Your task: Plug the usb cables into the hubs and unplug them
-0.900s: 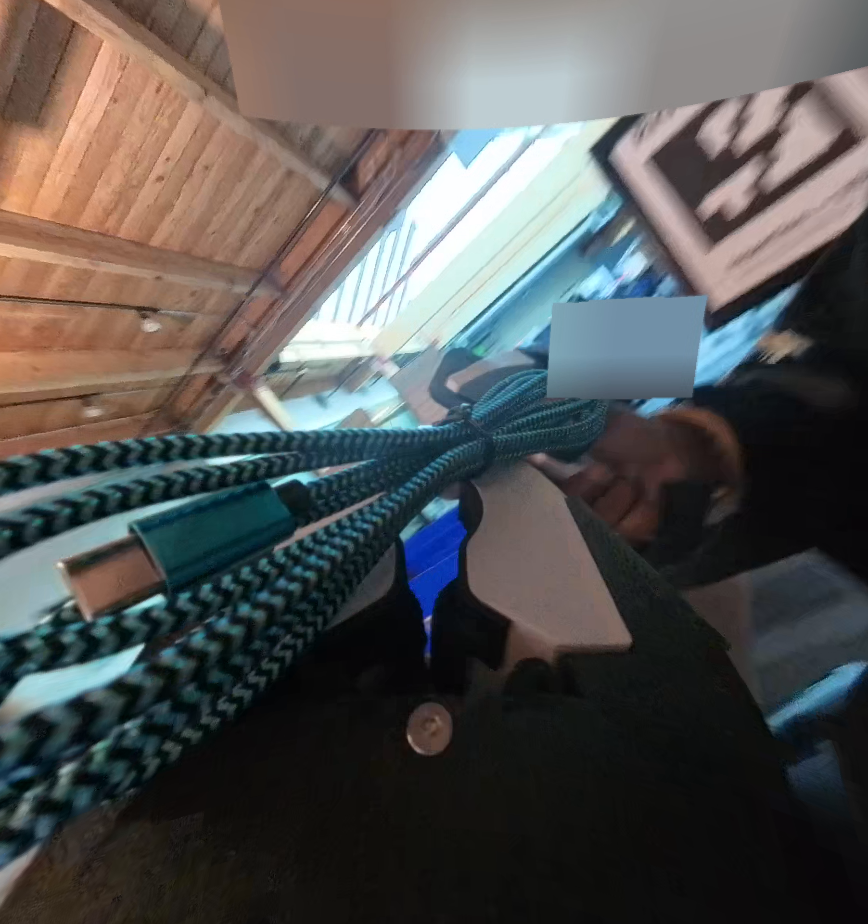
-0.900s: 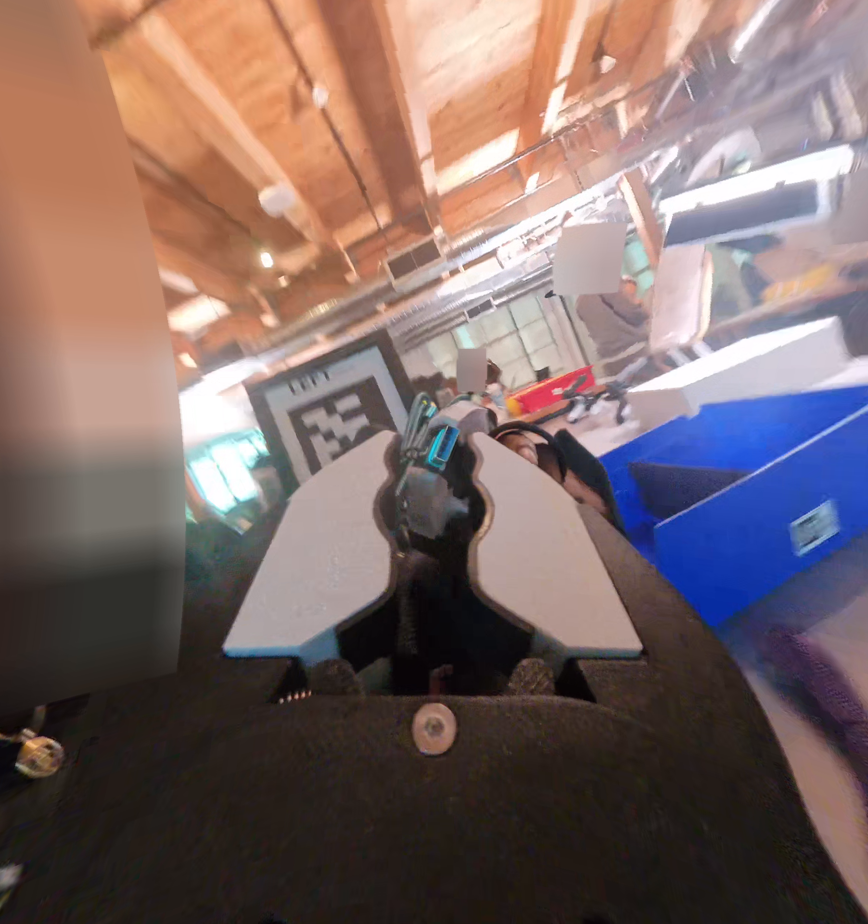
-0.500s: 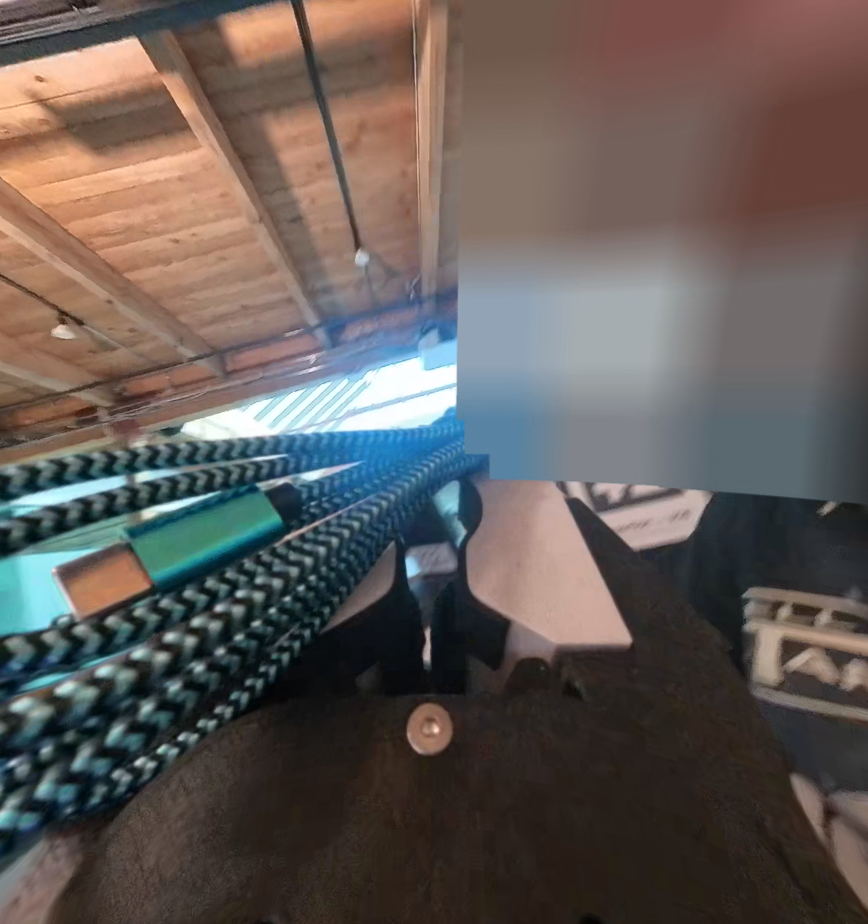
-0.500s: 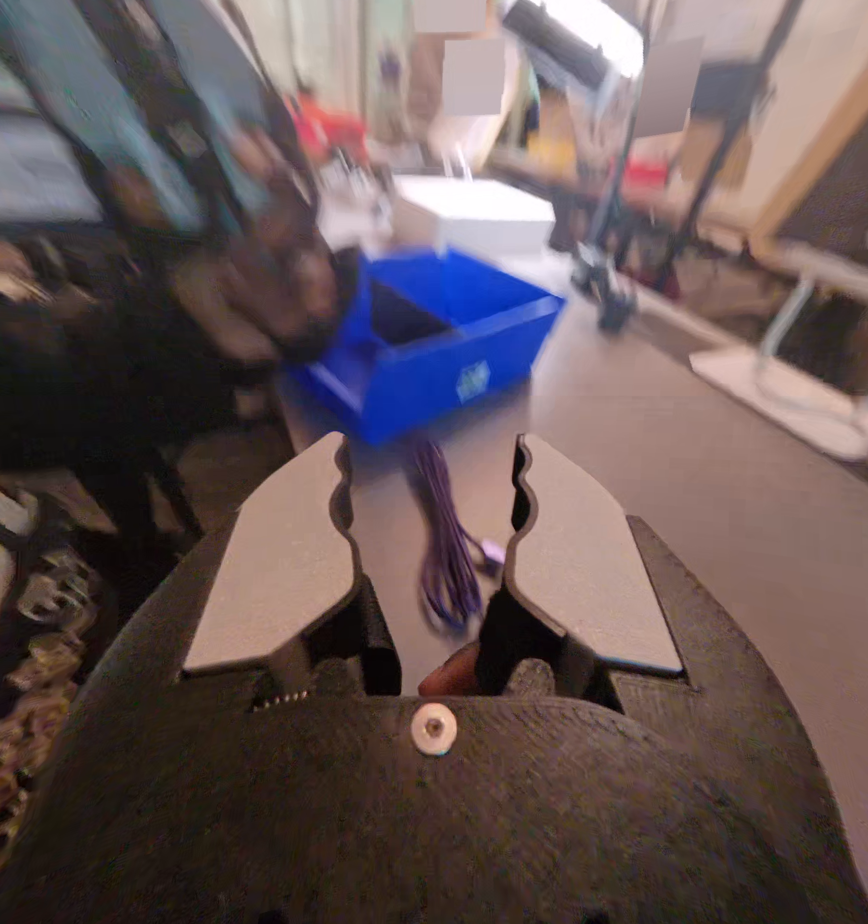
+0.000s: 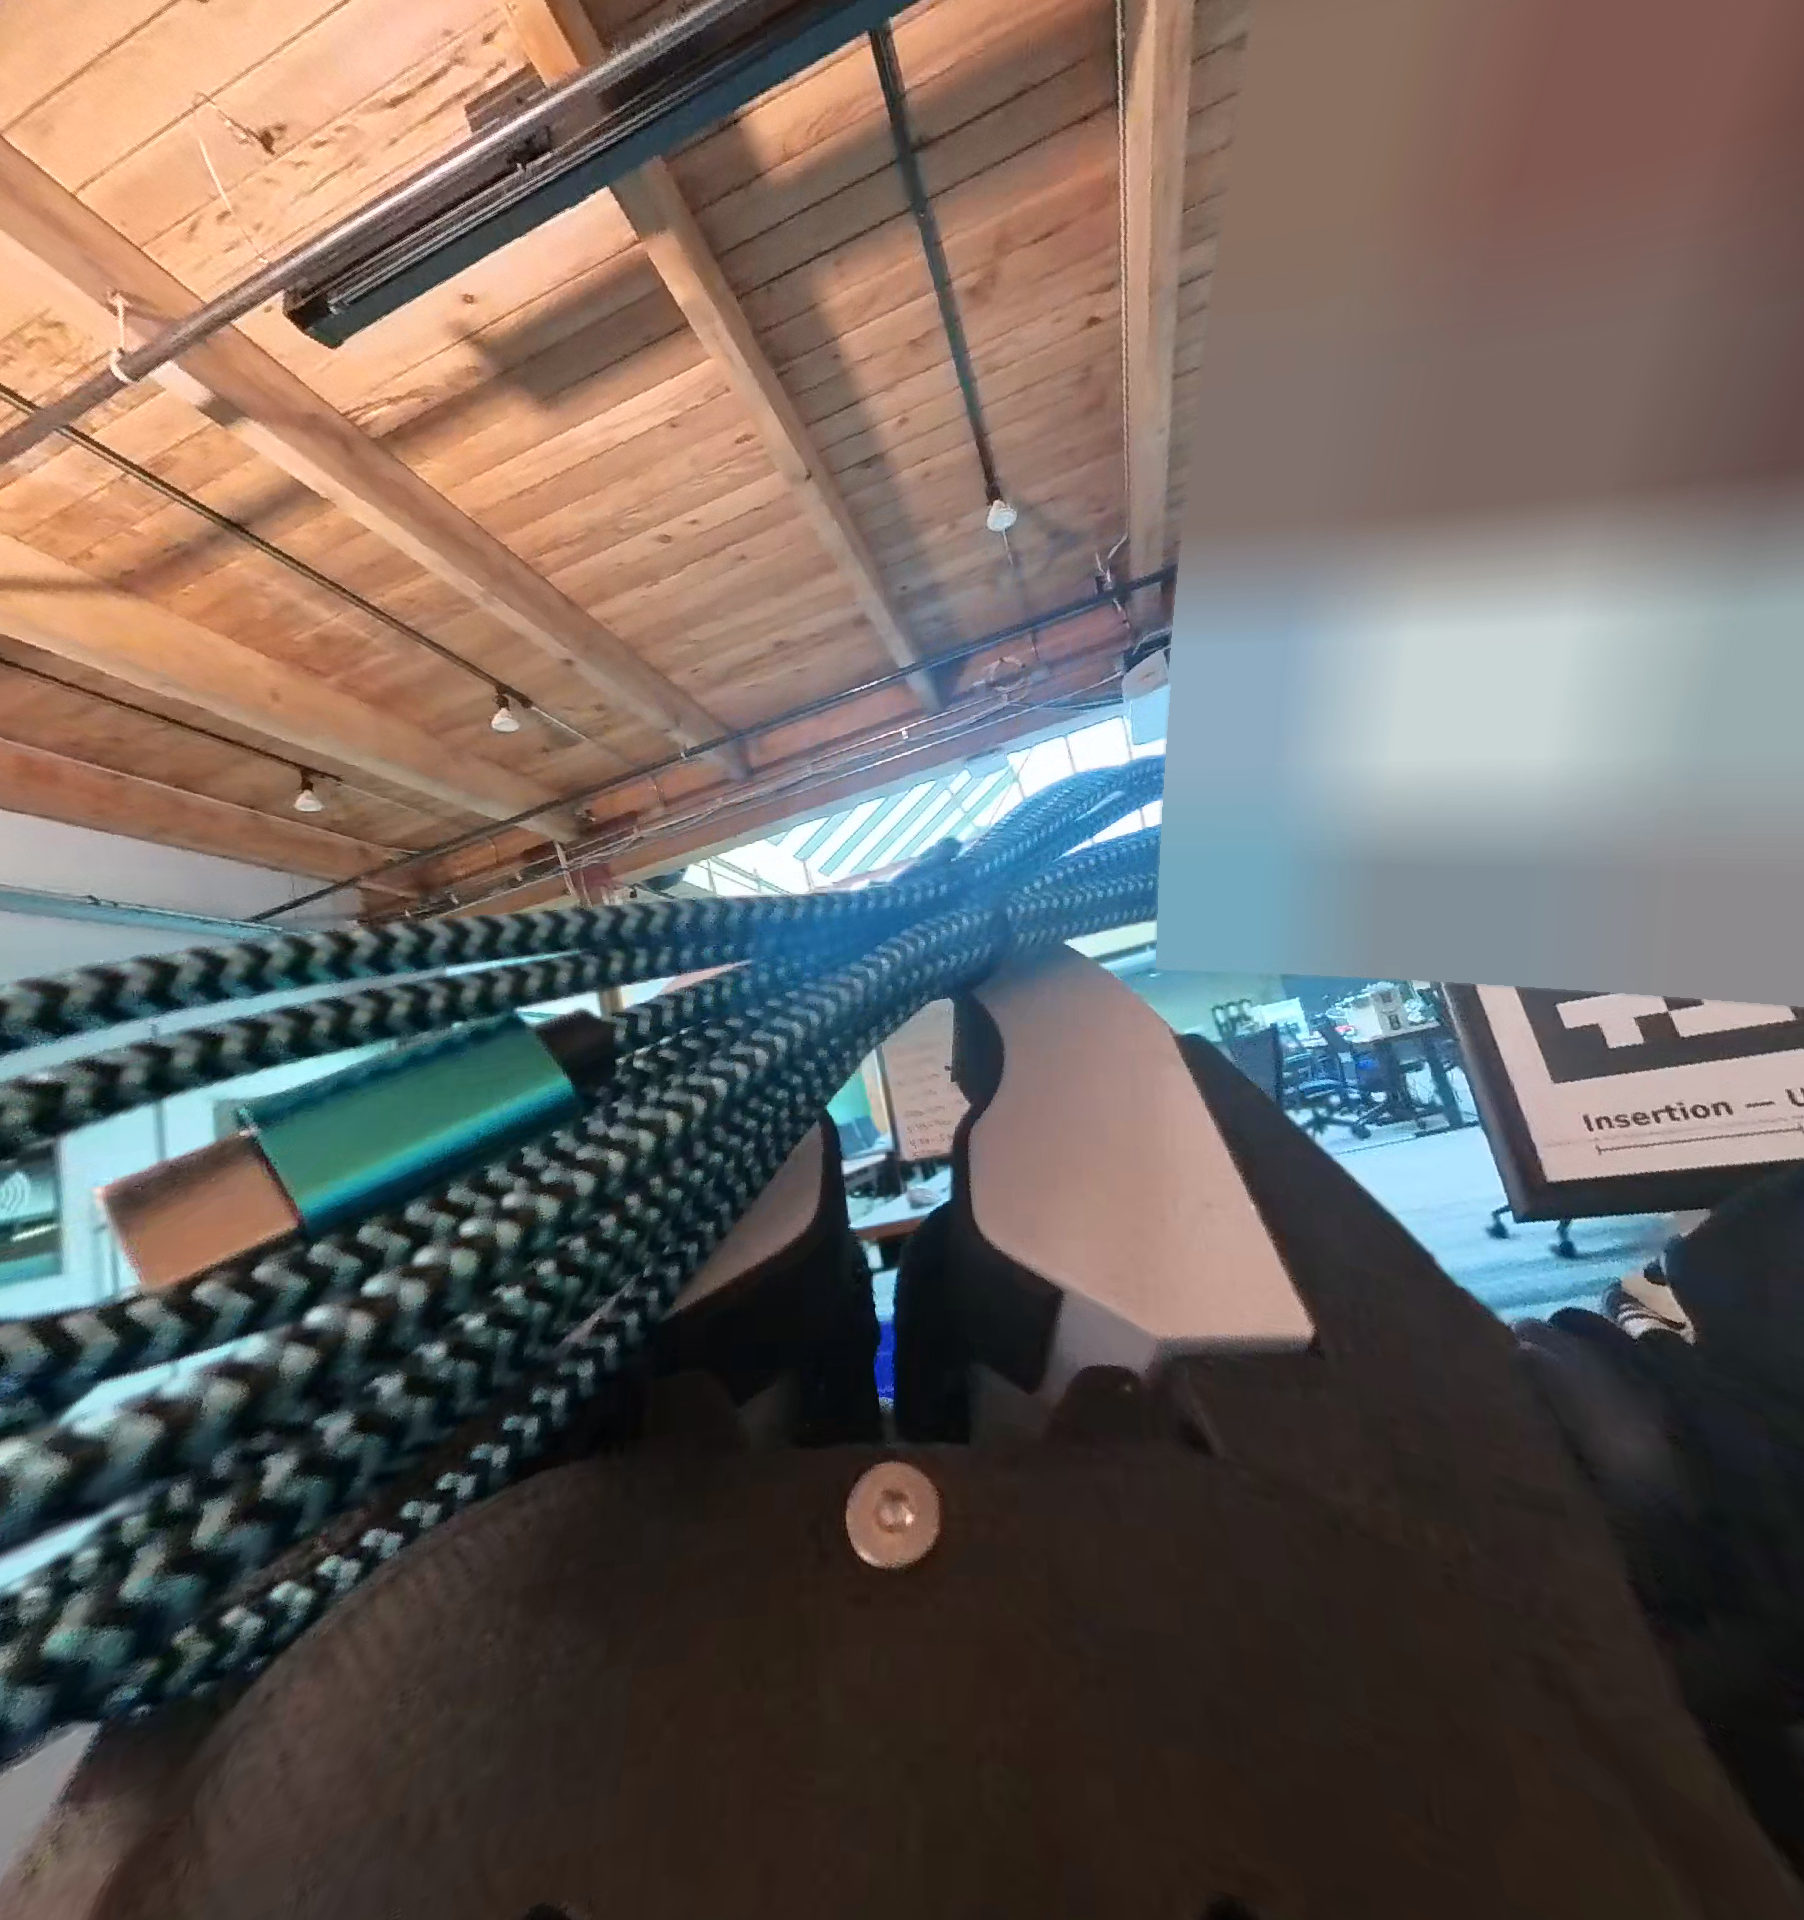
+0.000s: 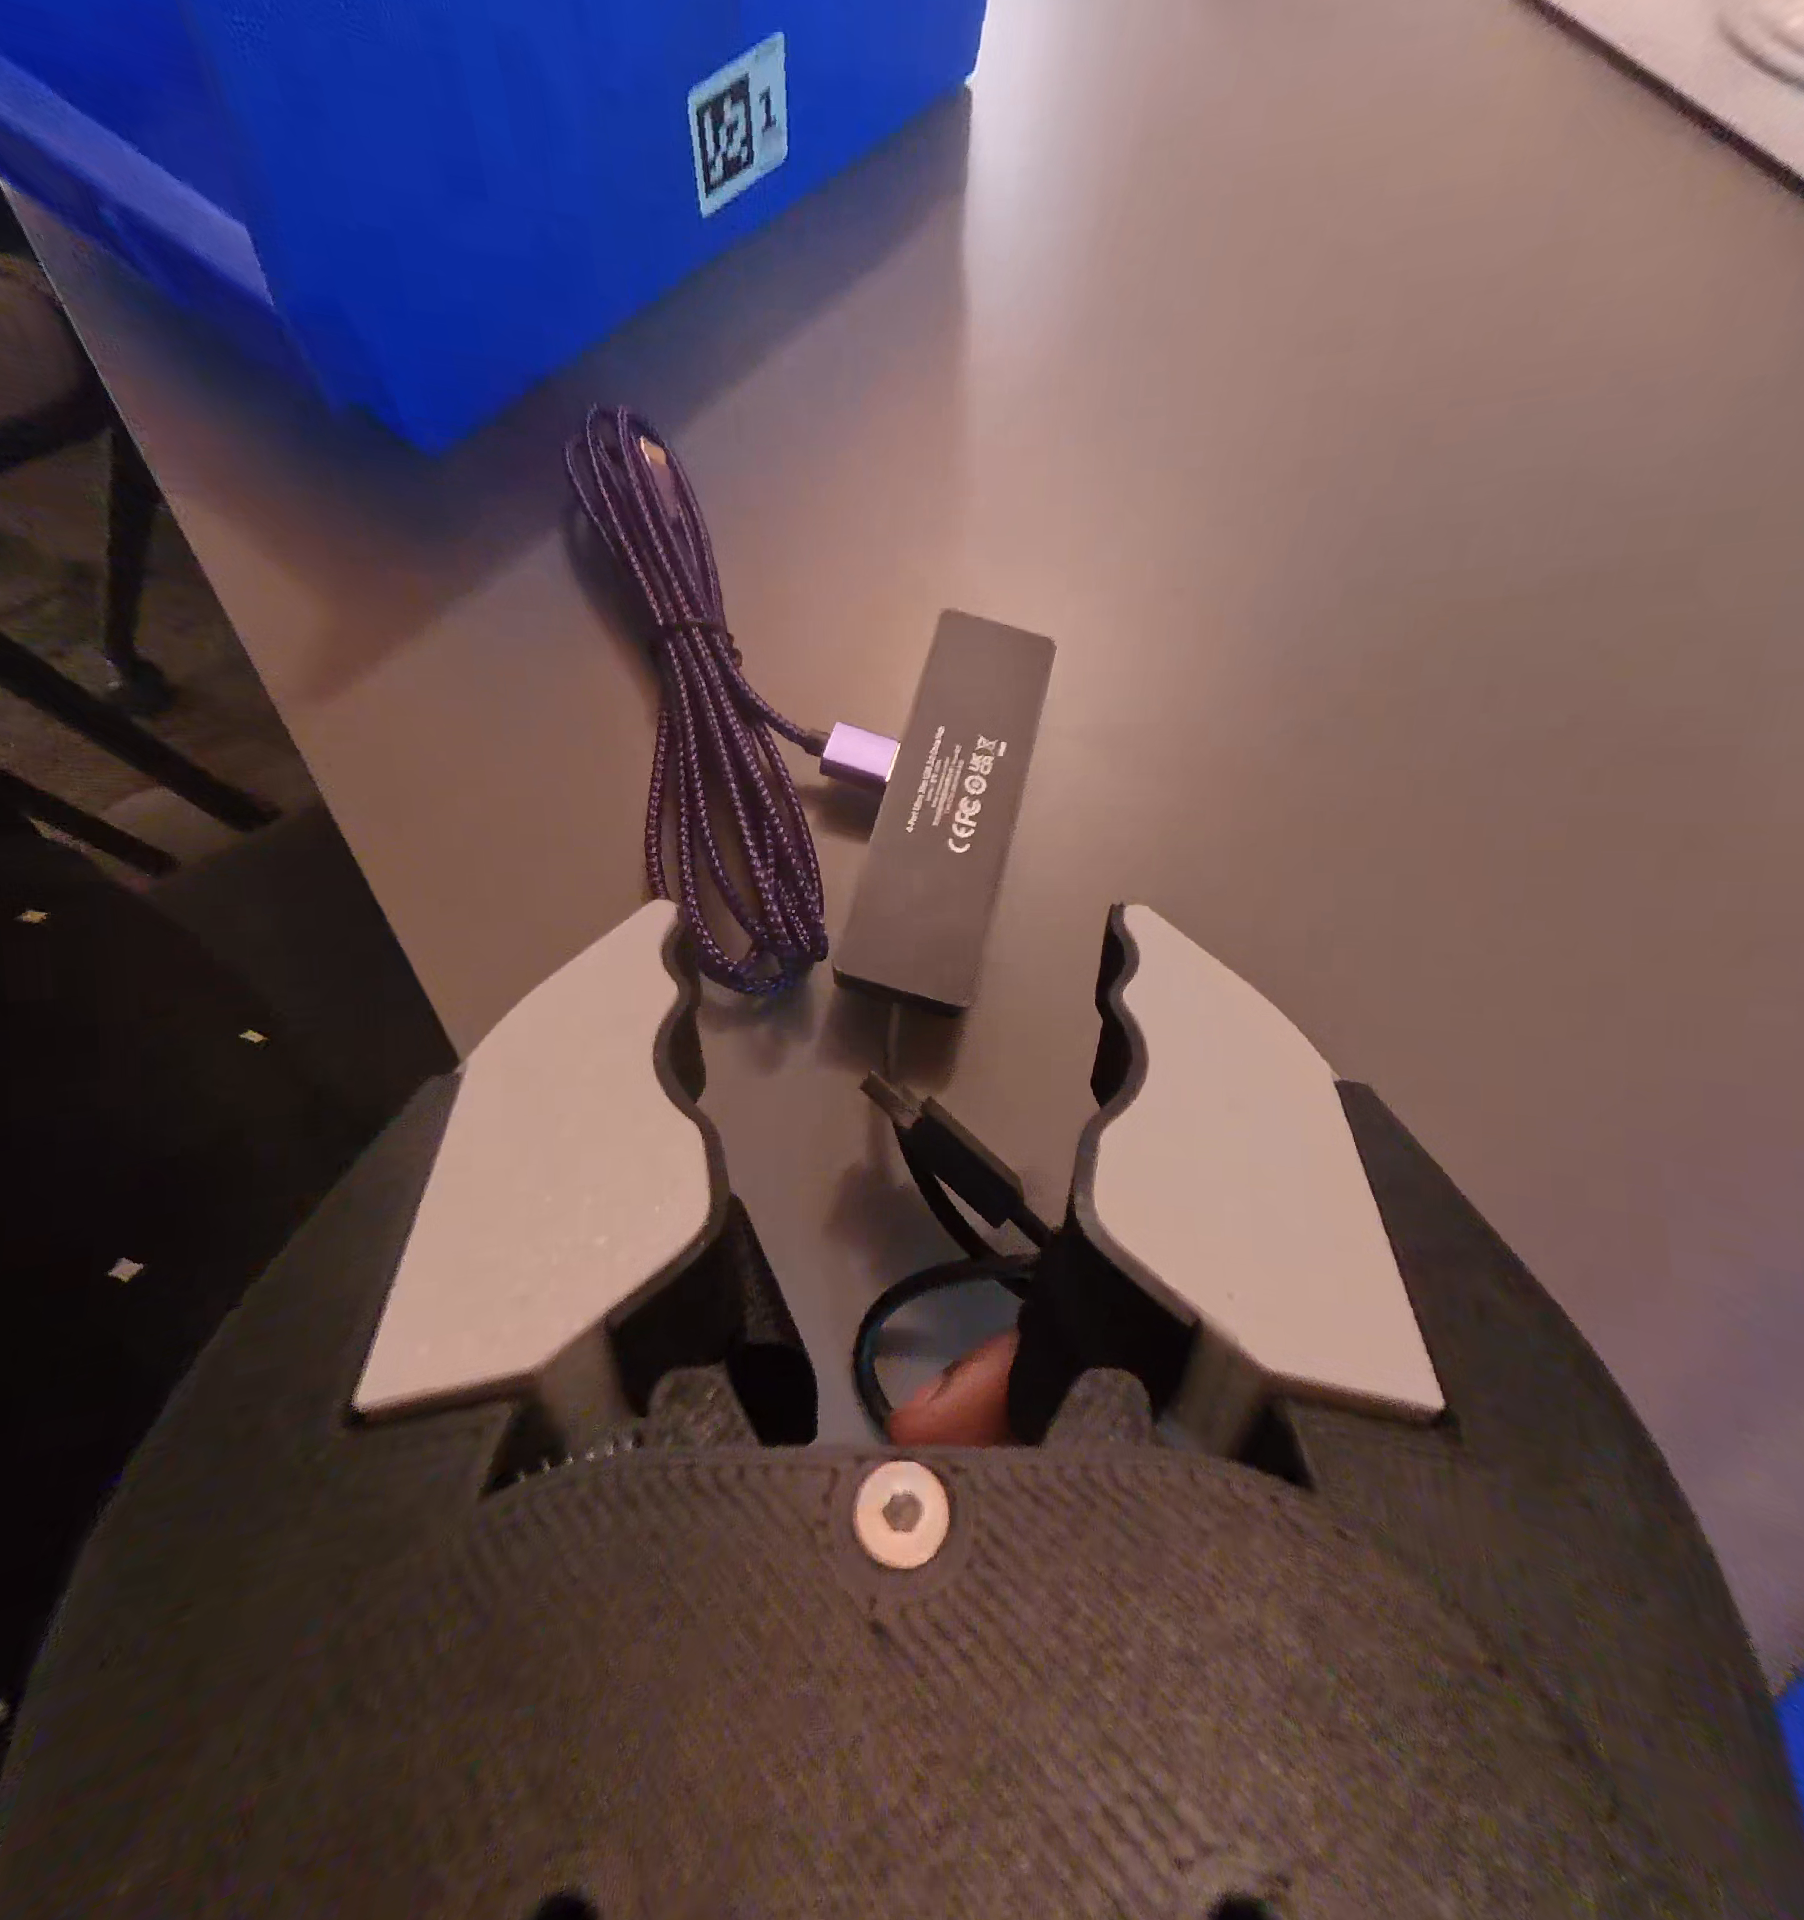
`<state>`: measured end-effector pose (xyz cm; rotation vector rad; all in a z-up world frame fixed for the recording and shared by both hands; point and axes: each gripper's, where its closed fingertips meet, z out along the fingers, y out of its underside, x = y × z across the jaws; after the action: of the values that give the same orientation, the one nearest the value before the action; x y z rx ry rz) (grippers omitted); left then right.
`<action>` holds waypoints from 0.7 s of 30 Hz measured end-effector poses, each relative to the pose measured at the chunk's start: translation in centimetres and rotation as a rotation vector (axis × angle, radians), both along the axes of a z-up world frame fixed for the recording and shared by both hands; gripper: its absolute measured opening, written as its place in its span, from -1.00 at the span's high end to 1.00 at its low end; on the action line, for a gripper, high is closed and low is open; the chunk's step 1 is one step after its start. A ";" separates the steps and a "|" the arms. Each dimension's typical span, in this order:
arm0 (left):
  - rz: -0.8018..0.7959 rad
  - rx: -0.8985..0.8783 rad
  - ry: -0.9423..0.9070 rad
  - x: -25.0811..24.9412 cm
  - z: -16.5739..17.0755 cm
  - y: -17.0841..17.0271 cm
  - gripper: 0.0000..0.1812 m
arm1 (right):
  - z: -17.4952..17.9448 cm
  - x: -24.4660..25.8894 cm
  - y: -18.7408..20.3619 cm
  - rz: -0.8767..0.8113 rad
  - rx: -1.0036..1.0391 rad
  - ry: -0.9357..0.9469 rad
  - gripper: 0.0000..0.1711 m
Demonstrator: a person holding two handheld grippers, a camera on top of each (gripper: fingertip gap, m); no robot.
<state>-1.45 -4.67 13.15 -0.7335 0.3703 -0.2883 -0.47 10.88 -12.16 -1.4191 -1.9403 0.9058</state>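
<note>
Swinging down from the ceiling, the right hand-held gripper (image 6: 893, 997) now hangs spread over the hub (image 6: 945, 821) mid-frame on the surface (image 6: 1397, 520); the left hand-held gripper (image 5: 903, 1049) pinches the teal cable bundle (image 5: 586, 1091), ready for plugging.

Each hand-held gripper (image 6: 893, 997) has grey wavy-edged fingers (image 6: 555, 1174), black textured body, silver screw (image 6: 901, 1513).

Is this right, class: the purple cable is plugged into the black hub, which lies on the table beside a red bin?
Not quite. The right wrist view shows the bin is blue; the purple cable is plugged into the black hub on the table.
</note>
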 end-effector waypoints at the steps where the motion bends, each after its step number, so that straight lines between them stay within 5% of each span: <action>1: 0.000 0.001 0.006 0.1 0.0 0.0 0.83 | -0.4 -0.2 -0.1 -0.001 0.015 -0.006 0.29; 6: -0.002 -0.015 0.047 1.1 -0.3 0.2 0.84 | -0.8 -2.1 1.4 -0.130 -0.033 0.053 0.61; 11: 0.008 -0.038 0.116 2.1 -1.0 0.7 0.83 | -3.4 -1.5 1.2 -0.091 -0.030 -0.127 0.20; 15: 0.068 -0.063 0.137 1.9 -1.4 1.4 0.83 | -4.3 -1.1 1.0 -0.071 0.076 -0.158 0.12; 21: 0.154 -0.084 0.187 2.1 -2.1 2.2 0.83 | -4.4 -2.1 0.4 -0.053 0.123 -0.117 0.48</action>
<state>0.68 -2.49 11.10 -0.8696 0.4782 -0.0905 -2.61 11.27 -16.53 -1.4727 -1.9965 0.6807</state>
